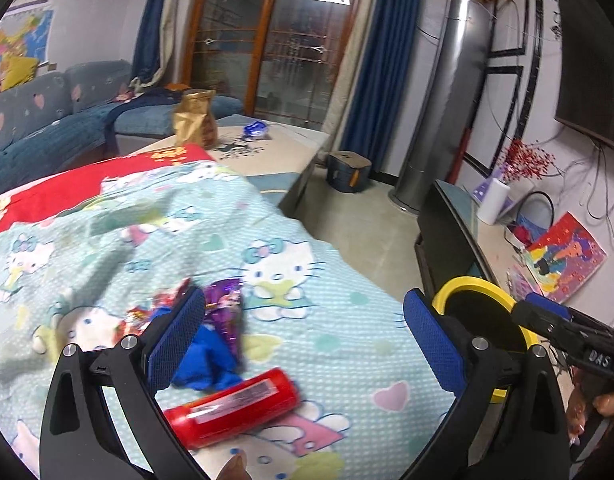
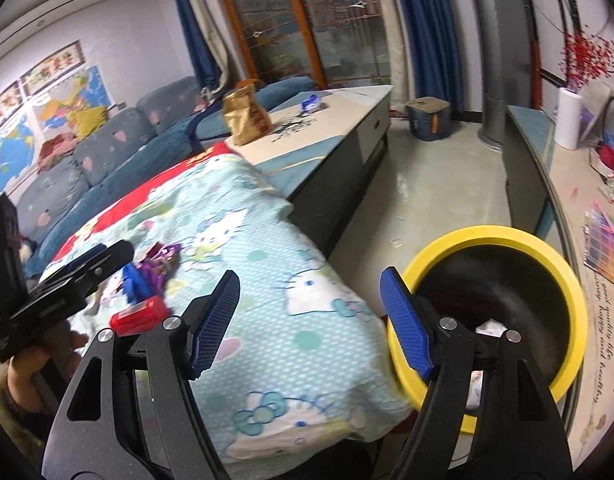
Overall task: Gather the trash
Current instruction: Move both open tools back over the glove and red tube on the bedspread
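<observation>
Hovering over a surface draped in a pale blue cartoon-cat cloth [image 1: 267, 216], the left gripper [image 1: 303, 340] has its blue-padded fingers spread wide with nothing between them. Just below and between them lies a red cylindrical can [image 1: 233, 406] on its side, its label facing up. Behind the left finger sits a small heap of trash: a crumpled blue wrapper [image 1: 209, 360], a purple foil wrapper [image 1: 227, 308] and a red-patterned wrapper [image 1: 163, 304], all touching or overlapping one another on the cloth.

Off the right edge of the cloth stands a black bin with a yellow rim [image 1: 473, 286], its mouth open upward; in the right wrist view some pale scraps show at its bottom.

The right gripper [image 2: 311, 320] also has its fingers well apart and empty, poised over the cloth's near edge with its right finger in front of the bin's rim. A hand [image 2: 31, 356] grips the left tool's handle at the left of that view.

Farther back, on the bare part of the surface, stands a brown paper bag [image 1: 195, 118] with a blue-and-white wrapper [image 1: 257, 129] beyond it and dark crumbs scattered between them.
</observation>
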